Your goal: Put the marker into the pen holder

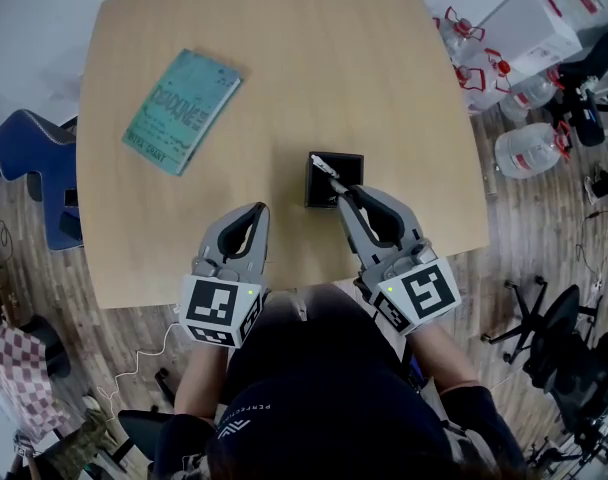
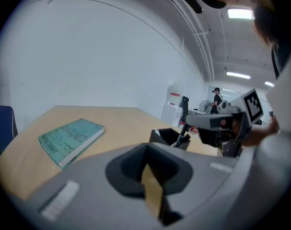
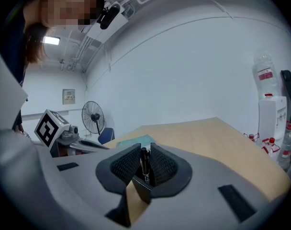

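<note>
Table [image 1: 334, 68] with teal book [image 1: 181, 111], black pen holder [image 1: 317, 194]

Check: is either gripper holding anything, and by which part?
Right gripper pinches the marker near one end; its other end is over the pen holder. Left gripper holds nothing.

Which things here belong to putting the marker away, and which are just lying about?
In the job: marker, clamped in the right gripper's jaws; black pen holder, at its tip.
Lying about: teal book on the table; water bottles and blue chair beside it; left gripper, empty.
</note>
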Motion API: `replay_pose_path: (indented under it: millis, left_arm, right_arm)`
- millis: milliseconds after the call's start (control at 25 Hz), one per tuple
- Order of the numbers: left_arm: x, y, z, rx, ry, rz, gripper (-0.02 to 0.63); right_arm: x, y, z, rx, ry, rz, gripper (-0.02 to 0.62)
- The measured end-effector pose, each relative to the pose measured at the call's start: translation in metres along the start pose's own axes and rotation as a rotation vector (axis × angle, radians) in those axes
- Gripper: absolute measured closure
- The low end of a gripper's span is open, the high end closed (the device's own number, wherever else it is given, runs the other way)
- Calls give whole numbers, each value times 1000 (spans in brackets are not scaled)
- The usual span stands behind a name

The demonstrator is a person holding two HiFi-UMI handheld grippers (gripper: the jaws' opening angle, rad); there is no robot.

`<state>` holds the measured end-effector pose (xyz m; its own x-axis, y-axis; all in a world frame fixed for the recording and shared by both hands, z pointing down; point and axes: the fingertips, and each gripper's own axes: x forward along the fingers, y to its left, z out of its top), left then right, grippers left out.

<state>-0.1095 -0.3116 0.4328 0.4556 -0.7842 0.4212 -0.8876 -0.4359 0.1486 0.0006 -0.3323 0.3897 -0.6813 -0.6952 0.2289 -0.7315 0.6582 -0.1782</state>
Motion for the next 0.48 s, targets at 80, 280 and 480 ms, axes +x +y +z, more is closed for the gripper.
replay_pose_path:
  millis: [80, 280, 480]
  left_arm:
    - [0, -2, 0, 3, 1, -4, 600]
    - [-2, -4, 2, 13, -4, -10, 600]
    - [-8, -3, 8, 26, -20, -13, 600]
  right_arm:
    - [-1, 2, 0, -18, 3, 4, 518]
    - [-4, 3, 2, -20, -7, -3, 499]
    - [-7, 4, 6, -33, -6, -22, 508]
